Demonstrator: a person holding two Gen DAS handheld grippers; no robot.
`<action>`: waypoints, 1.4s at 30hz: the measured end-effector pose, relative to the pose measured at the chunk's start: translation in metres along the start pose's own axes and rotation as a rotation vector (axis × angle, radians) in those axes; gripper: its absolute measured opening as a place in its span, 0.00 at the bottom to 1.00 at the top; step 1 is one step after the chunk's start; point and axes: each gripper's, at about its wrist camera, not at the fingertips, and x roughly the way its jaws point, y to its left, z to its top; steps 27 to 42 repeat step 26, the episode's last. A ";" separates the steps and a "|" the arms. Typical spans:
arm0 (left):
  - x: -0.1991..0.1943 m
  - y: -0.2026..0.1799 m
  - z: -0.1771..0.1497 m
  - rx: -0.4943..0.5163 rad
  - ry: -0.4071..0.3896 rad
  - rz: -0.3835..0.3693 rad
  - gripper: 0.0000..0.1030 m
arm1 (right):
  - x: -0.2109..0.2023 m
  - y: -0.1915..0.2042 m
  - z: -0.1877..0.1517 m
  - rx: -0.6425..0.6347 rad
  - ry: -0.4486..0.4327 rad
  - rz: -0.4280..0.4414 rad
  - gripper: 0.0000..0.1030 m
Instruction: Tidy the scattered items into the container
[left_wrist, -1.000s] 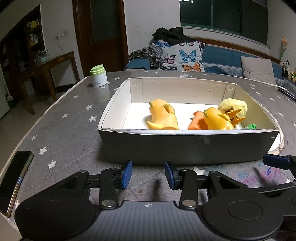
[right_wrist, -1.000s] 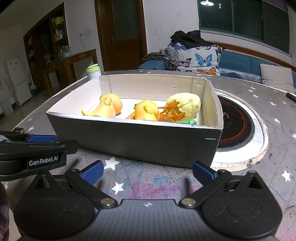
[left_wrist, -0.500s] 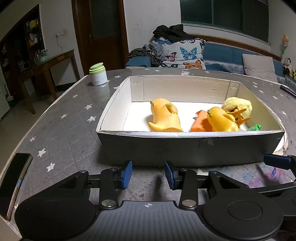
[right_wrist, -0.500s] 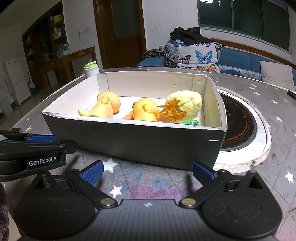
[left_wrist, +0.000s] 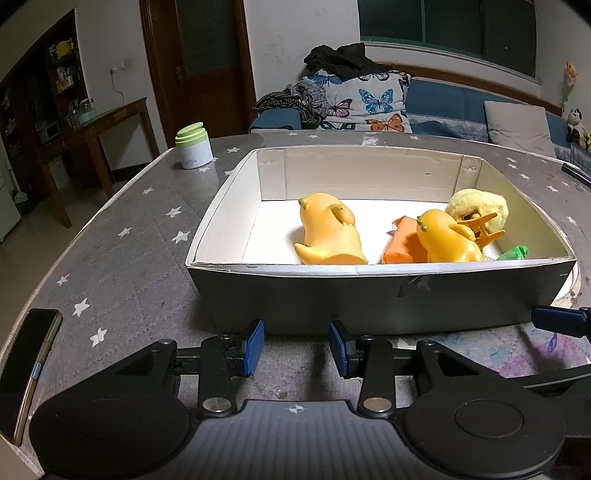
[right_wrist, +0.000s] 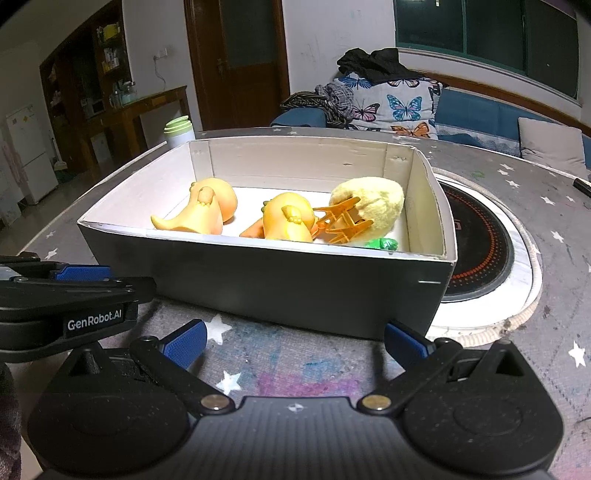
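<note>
A grey box with a white inside (left_wrist: 369, 299) (right_wrist: 295, 288) stands on the star-patterned table. In it lie two yellow duck toys (left_wrist: 328, 230) (left_wrist: 447, 238), an orange block (left_wrist: 404, 245), an orange clip (left_wrist: 478, 227), a pale yellow plush (left_wrist: 476, 203) and a small green item (left_wrist: 513, 253). The same items show in the right wrist view: ducks (right_wrist: 207, 210) (right_wrist: 288, 218), clip (right_wrist: 341, 221), plush (right_wrist: 369, 199). My left gripper (left_wrist: 295, 349) is partly open and empty in front of the box. My right gripper (right_wrist: 293, 339) is wide open and empty, also in front of it.
A white jar with a green lid (left_wrist: 192, 146) stands at the table's far left. A phone (left_wrist: 26, 369) lies at the near left edge. A round black hob (right_wrist: 484, 243) is set in the table right of the box. A sofa with cushions (left_wrist: 373, 103) lies behind.
Both grippers have risen slightly, so more of the box's inside shows. Neither gripper's opening has changed. The items in the box have not moved.
</note>
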 end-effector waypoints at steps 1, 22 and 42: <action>0.000 0.000 0.000 0.000 0.000 0.001 0.40 | 0.000 0.000 0.000 0.000 0.000 0.000 1.00; 0.002 -0.001 0.001 0.002 0.005 0.000 0.35 | 0.000 0.000 0.000 -0.002 0.003 -0.002 1.00; 0.003 -0.001 0.001 0.001 0.012 -0.009 0.35 | -0.001 -0.001 0.001 -0.002 0.003 -0.002 1.00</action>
